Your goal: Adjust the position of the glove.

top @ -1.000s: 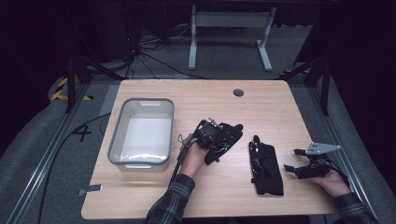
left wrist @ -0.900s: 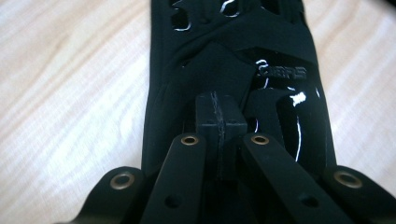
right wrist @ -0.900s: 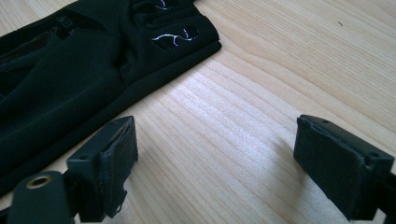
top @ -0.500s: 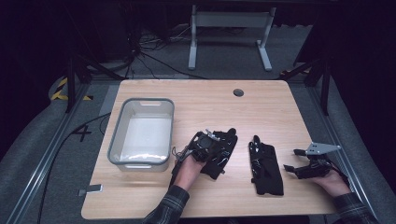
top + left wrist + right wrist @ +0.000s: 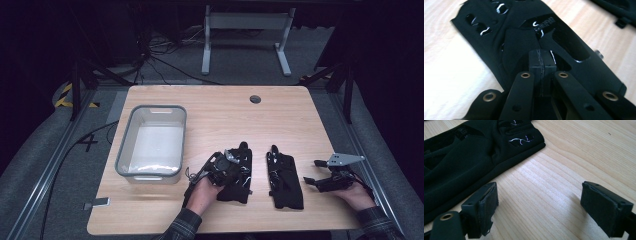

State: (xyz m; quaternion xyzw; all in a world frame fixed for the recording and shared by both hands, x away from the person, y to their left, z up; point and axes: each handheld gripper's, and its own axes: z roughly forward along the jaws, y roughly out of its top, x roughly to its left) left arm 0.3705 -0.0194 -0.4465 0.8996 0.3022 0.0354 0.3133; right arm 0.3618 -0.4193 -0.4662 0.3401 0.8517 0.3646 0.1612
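Pinching a fold of the limp, light black fabric fingerless glove (image 5: 524, 37) near the tabletop's (image 5: 220, 110) front edge, the left hand-held gripper (image 5: 541, 62) seems clenched mid-palm; the right hand-held gripper (image 5: 539, 205) gapes empty.

Worktop (image 5: 300, 120): pale wood with rounded corners, grain running along its length; a small round dark hole (image 5: 255, 99) near the far edge.
Bin (image 5: 131, 150): clear plastic with a grey rim, rectangular, standing on the left part of the worktop.
Left glove (image 5: 240, 175): black, lying flat near the front edge, just right of the bin, fingers pointing away from the person.
Right glove (image 5: 286, 176): black, flat, just beside the left glove with a strip of bare wood between them.
Front right corner: bare wood.
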